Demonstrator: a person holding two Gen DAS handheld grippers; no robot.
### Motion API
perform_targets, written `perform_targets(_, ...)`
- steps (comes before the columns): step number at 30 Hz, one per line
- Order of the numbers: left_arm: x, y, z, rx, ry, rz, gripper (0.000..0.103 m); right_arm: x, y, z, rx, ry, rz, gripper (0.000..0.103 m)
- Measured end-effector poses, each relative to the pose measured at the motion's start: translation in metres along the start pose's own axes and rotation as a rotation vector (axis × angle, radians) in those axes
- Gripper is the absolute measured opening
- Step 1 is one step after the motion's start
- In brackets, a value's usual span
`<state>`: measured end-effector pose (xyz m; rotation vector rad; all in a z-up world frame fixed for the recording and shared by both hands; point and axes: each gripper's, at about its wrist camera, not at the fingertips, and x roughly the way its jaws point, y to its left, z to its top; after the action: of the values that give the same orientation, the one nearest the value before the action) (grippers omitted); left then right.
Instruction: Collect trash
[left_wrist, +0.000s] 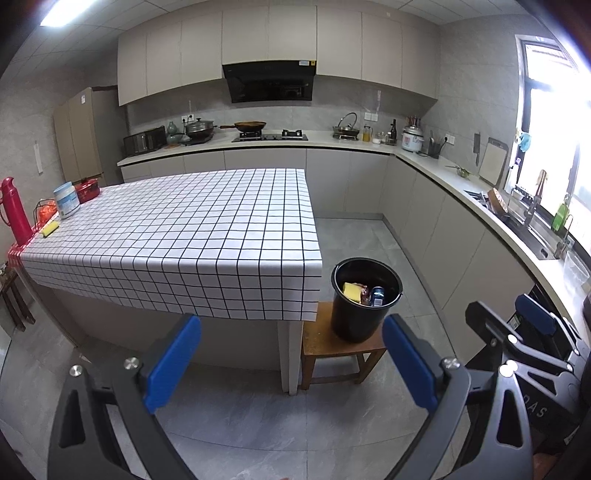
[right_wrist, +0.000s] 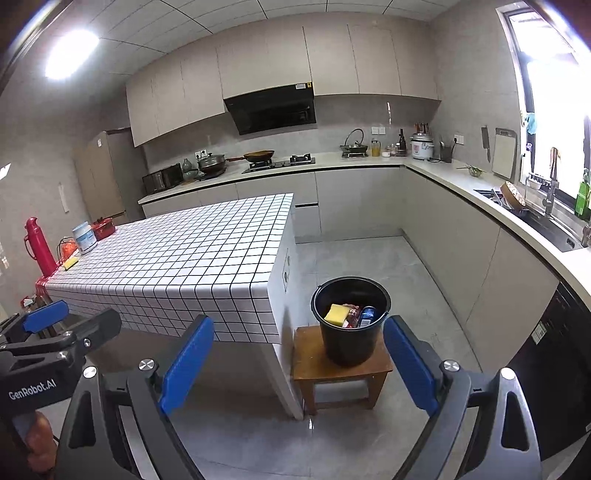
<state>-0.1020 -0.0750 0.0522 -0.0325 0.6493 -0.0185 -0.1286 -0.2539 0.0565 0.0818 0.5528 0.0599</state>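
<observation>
Both tools are held back from the work area, above the floor, and neither one carries anything. The left tool (left_wrist: 291, 363) has its jaws spread wide and released, and the right tool (right_wrist: 298, 363) is the same; between the fingers of each only floor and furniture are seen. In my judgement this is a resting pose, because nothing remains to be gripped.

The trash is in the black bucket (left_wrist: 365, 299), which stands on a small wooden stool (left_wrist: 340, 345) at about 1 o'clock in the left view, just beside the corner of the surface with the checked cloth (left_wrist: 192, 229). Probably the stool keeps the bucket close below that edge, so things drop in easily. Inside lie a yellow sponge (right_wrist: 335, 314), a blue can (right_wrist: 366, 316) and a reddish wrapper between them.

At 9 o'clock, on the far end of the surface, stand a red thermos (left_wrist: 14, 210), a white jar (left_wrist: 66, 199) and another small yellow sponge (left_wrist: 50, 229). These seem to be kept household things, though I cannot be sure. The collecting looks nearly finished or finished.
</observation>
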Motion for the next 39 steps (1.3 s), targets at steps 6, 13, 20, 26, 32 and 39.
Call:
perform_targets(6,-0.001,0.004,-0.002,0.003,0.002,0.006,0.099,0.000,0.002,-0.002,0.010,0.011,-0.024,0.095)
perform_targets(13,-0.002,0.007,-0.002,0.002,0.004,0.009,0.099,-0.004,0.006,-0.003,0.008,0.009,-0.031,0.095)
perform_targets(20,0.001,0.009,-0.002,0.006,0.008,0.018,0.099,-0.004,0.006,-0.002,0.015,0.012,-0.028,0.095)
perform_targets(26,0.003,0.009,-0.002,-0.004,0.015,0.017,0.099,-0.001,0.008,-0.001,0.007,0.016,-0.016,0.095)
perform_targets(32,0.004,0.013,-0.001,-0.011,0.012,0.018,0.099,0.003,0.006,-0.001,0.006,0.019,-0.012,0.095)
perform_targets(39,0.006,0.015,0.000,-0.013,0.012,0.018,0.099,0.006,0.009,-0.001,0.005,0.020,-0.012,0.095)
